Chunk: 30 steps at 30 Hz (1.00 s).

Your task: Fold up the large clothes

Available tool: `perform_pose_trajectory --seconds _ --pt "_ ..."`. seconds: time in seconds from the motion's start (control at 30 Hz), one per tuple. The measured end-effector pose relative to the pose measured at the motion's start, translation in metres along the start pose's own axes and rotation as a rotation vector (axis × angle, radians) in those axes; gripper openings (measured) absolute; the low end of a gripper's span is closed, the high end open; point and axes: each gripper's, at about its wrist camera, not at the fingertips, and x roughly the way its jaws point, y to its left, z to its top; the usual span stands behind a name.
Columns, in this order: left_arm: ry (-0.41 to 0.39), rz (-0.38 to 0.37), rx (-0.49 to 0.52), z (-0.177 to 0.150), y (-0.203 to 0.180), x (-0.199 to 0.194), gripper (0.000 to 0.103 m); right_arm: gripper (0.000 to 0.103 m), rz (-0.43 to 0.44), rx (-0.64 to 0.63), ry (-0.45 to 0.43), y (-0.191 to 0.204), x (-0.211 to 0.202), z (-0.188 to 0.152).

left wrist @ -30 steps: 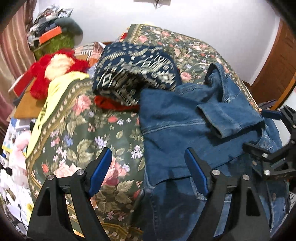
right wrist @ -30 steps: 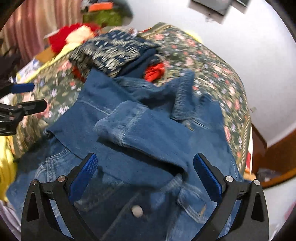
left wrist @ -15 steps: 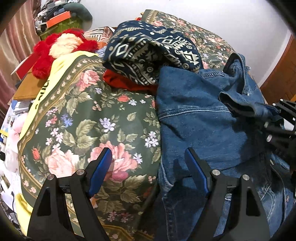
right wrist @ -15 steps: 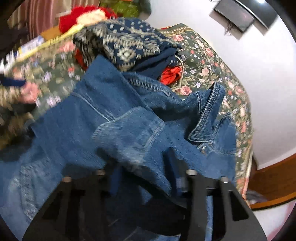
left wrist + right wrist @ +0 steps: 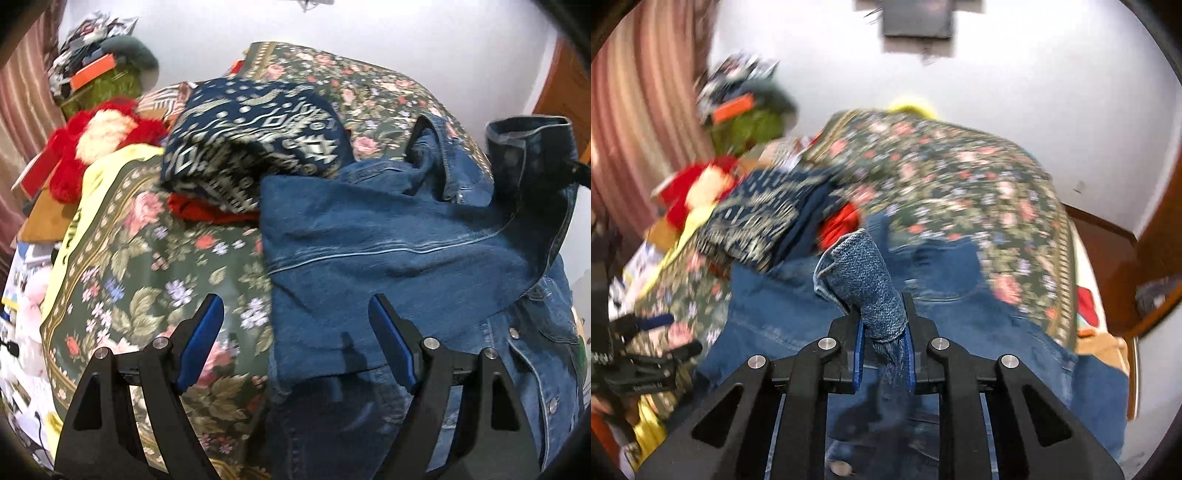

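— What have I got closest in?

— On my right gripper (image 5: 882,349) the jaws are pinched tight on a bunched fold of the denim jacket (image 5: 388,251); the cloth stands up between the blue pads (image 5: 857,354) and pokes out past them. In the left wrist view that lifted part shows as a cuffed sleeve (image 5: 528,147) raised at the far right, above the rest of the jacket.

— And my left gripper (image 5: 295,336)?

— Jaws spread wide, holding nothing. It hovers over the near left edge of the jacket, one finger above the floral bedspread (image 5: 140,280), the other above denim.

— Where does the jacket sit?

— Spread on the bed, on the right half of the left wrist view, button front nearest me, collar (image 5: 439,158) farther back.

— Beyond it?

— A folded navy patterned cloth (image 5: 255,140) lies on top of something red (image 5: 207,212), touching the jacket's far left corner. Farther left, a red and cream plush toy (image 5: 99,144) rests by a yellow sheet edge (image 5: 92,192). Behind that, a cluttered pile (image 5: 99,74) against the white wall (image 5: 406,26).
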Motion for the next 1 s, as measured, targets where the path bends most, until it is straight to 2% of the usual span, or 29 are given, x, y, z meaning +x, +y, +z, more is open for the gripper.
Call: perform_pose_trajectory --seconds 0.07,0.13,0.27,0.37,0.5,0.6,0.83,0.9,1.0 --pt "0.008 0.001 0.015 0.000 -0.009 0.007 0.080 0.014 -0.014 0.046 -0.011 -0.016 -0.008 -0.005" --pt "0.050 0.010 0.028 -0.002 -0.017 0.022 0.080 0.014 -0.021 0.095 -0.005 -0.032 -0.011 -0.012" --pt "0.139 0.037 0.033 -0.013 -0.024 0.050 0.080 0.013 -0.027 0.180 0.047 -0.060 -0.006 -0.039" --pt "0.184 0.022 0.015 -0.022 -0.023 0.062 0.080 0.013 -0.017 0.220 0.108 -0.076 0.007 -0.061" --pt "0.197 -0.005 -0.025 -0.023 -0.016 0.063 0.080 0.013 0.000 0.286 0.197 -0.099 0.025 -0.090" --pt "0.208 -0.005 -0.037 -0.024 -0.012 0.061 0.081 0.013 0.014 0.318 0.229 -0.107 0.029 -0.104" --pt "0.208 0.002 -0.028 -0.032 -0.016 0.050 0.080 0.013 0.034 0.364 0.213 -0.116 0.019 -0.105" --pt "0.214 0.004 -0.019 -0.034 -0.018 0.045 0.080 0.018 0.002 0.346 0.216 -0.115 0.016 -0.105" --pt "0.212 0.004 0.006 -0.042 -0.018 0.030 0.080 0.041 -0.073 0.330 0.227 -0.121 0.009 -0.108"
